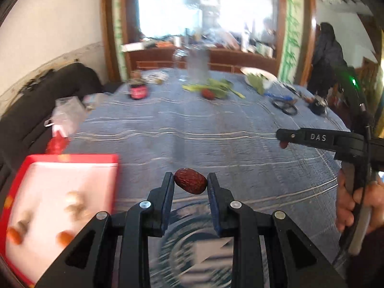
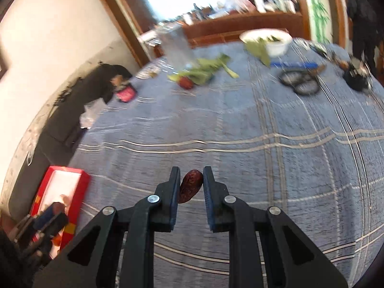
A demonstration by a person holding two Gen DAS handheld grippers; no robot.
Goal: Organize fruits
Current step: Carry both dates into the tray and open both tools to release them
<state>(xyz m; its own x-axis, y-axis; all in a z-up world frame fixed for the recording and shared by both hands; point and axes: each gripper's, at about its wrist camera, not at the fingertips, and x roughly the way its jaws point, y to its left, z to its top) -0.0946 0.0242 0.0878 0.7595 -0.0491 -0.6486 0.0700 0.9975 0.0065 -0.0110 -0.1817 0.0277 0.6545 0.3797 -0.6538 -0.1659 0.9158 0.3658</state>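
The left gripper (image 1: 190, 183) clamps a wrinkled red date (image 1: 190, 184) between its fingertips; the date's long axis runs crosswise, spanning pad to pad, tilted slightly down toward the right. The right gripper (image 2: 191, 184) grips a second date (image 2: 189, 189), this one held endwise, its long axis running from the tips down and back toward the palm, so only its upper part sits between the pads. Seen from the left wrist, the right gripper (image 1: 283, 141) hangs well to the right over the blue checked tablecloth (image 1: 216, 124), held by a hand (image 1: 355, 204), with a dark bit of fruit showing at its tip.

The relation that matters is tray to claw. The red-rimmed tray (image 1: 72, 158), white inside and already holding several small fruits (image 1: 74, 204), lies just to the near left of the left gripper, almost beside its fingers. From the right wrist the same tray (image 2: 79, 187) sits well off to the left. So the left hand is plainly nearer and likely drops first, with a short leftward swing; the right must cross further. Another red fruit (image 1: 207, 93) lies far across the cloth among green leaves (image 1: 216, 86).
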